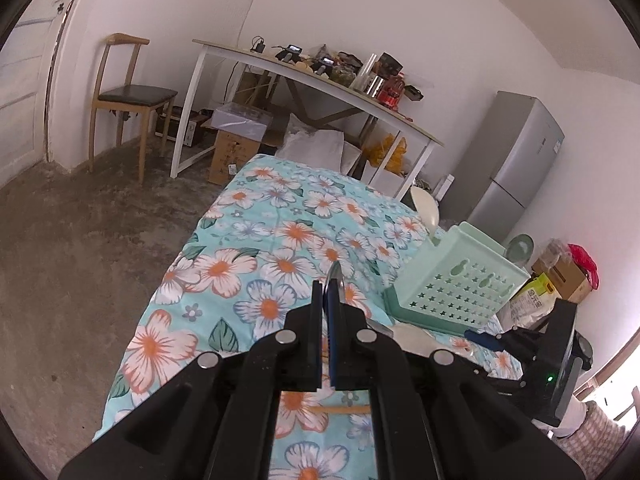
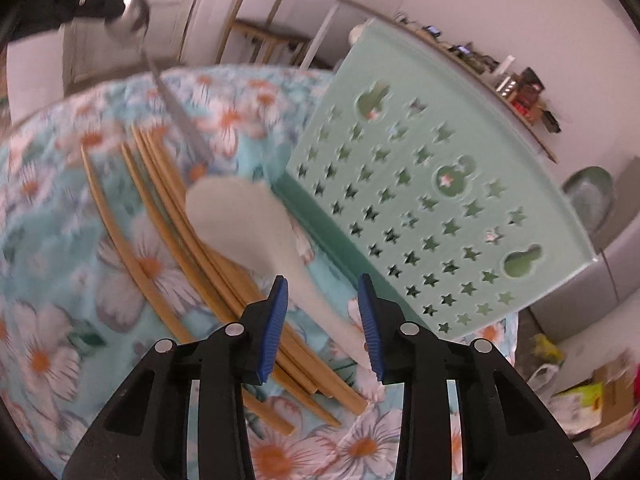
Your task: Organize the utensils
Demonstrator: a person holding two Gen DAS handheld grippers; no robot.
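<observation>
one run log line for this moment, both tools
left tool: shut on metal spoon, lifted | right tool: open over white spoon | chopsticks: on cloth | green holder: beside

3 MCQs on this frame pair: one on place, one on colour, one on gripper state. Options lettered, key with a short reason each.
1. Where does the white spoon lie?
A. inside the holder
B. on the floral cloth, partly across the chopsticks, beside the holder
C. on the floor

2. What colour is the star-punched utensil holder?
A. mint green
B. red
C. black

3. How does the right gripper stand?
A. shut on a chopstick
B. shut on the white spoon
C. open, fingers either side of the spoon's handle

Key:
1 B: the spoon's bowl rests over the chopsticks on the tablecloth, left of the holder's base.
2 A: its perforated wall is pale green in both views.
3 C: a wide gap shows between the blue pads, with the handle in it. The left gripper, by contrast, is clamped on a metal spoon.
</observation>
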